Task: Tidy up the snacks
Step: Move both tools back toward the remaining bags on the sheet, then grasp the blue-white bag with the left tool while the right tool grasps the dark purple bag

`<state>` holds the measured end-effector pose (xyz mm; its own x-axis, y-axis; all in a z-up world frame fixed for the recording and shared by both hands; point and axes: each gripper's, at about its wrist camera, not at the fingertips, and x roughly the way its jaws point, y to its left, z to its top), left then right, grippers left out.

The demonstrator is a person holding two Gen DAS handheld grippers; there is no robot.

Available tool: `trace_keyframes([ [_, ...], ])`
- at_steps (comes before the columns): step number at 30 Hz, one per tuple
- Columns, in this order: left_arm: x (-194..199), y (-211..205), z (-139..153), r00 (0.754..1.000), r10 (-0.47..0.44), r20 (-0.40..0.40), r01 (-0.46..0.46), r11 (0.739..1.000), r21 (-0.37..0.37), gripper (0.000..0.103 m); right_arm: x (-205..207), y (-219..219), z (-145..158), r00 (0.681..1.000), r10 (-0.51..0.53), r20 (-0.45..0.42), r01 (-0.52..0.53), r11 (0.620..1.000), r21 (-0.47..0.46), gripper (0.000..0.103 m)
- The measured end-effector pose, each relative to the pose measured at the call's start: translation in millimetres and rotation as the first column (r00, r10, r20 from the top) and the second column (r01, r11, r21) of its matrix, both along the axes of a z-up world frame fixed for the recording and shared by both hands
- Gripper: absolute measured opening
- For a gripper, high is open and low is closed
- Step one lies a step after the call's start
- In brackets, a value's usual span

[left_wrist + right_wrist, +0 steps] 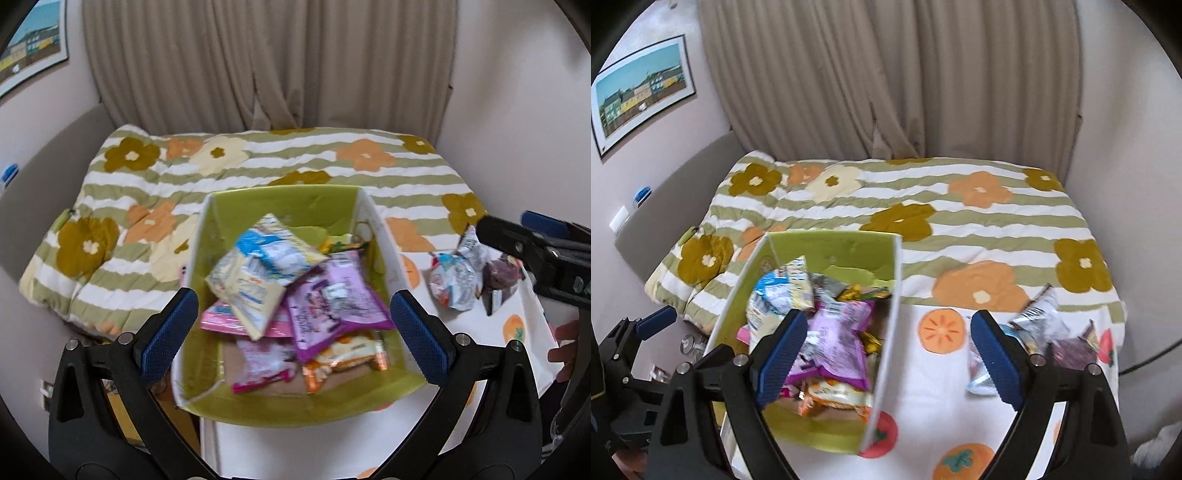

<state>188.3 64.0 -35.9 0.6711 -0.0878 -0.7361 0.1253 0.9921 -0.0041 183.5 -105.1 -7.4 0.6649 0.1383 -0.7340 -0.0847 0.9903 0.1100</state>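
Observation:
A green-lined open box (280,201) (827,247) stands on a fruit-print cloth and holds several snack packets, among them a purple one (332,302) (842,332) and a pale yellow and blue one (258,269). My left gripper (293,332) is open and empty, its blue pads either side of the box. My right gripper (888,363) is open and empty above the box's right wall. Loose packets lie right of the box: a silver one (456,280) (1039,317) and a dark purple one (500,278) (1071,350).
The fruit-print cloth (942,398) covers the table. Behind it is a bed with a striped flower quilt (258,162) (923,206), then curtains. The other gripper shows at the right edge of the left wrist view (535,243) and at the left edge of the right wrist view (635,332).

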Motion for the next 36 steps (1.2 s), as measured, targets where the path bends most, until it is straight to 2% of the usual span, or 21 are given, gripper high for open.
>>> trace_keyframes([
  [1, -1, -8, 1, 1.000, -0.007, 0.001, 0.007, 1.000, -0.005, 0.103, -4, -9, 0, 1.000, -0.012, 0.000, 0.012, 1.000, 0.004, 0.103],
  [9, -6, -87, -7, 0.999, -0.041, -0.019, 0.041, 0.999, -0.007, 0.103, -30, -101, -15, 0.997, -0.073, -0.010, 0.073, 0.997, 0.011, 0.102],
  [12, -2, -122, -19, 0.996, -0.053, -0.066, 0.050, 0.998, -0.042, 0.103, -36, -144, -24, 0.997, -0.081, -0.012, 0.081, 0.997, -0.005, 0.102],
  [19, 18, -189, -55, 0.988, -0.044, -0.150, 0.034, 0.997, -0.068, 0.103, -35, -217, -56, 0.994, -0.062, -0.090, 0.059, 0.997, -0.039, 0.103],
  [27, 58, -241, -114, 0.968, -0.026, -0.248, 0.012, 0.998, -0.059, 0.103, -12, -256, -112, 0.988, 0.015, -0.153, -0.021, 0.999, -0.036, 0.103],
  [36, 89, -273, -180, 0.942, -0.012, -0.336, -0.006, 0.999, -0.051, 0.103, 11, -267, -168, 0.975, 0.077, -0.207, -0.082, 0.996, -0.019, 0.103],
])
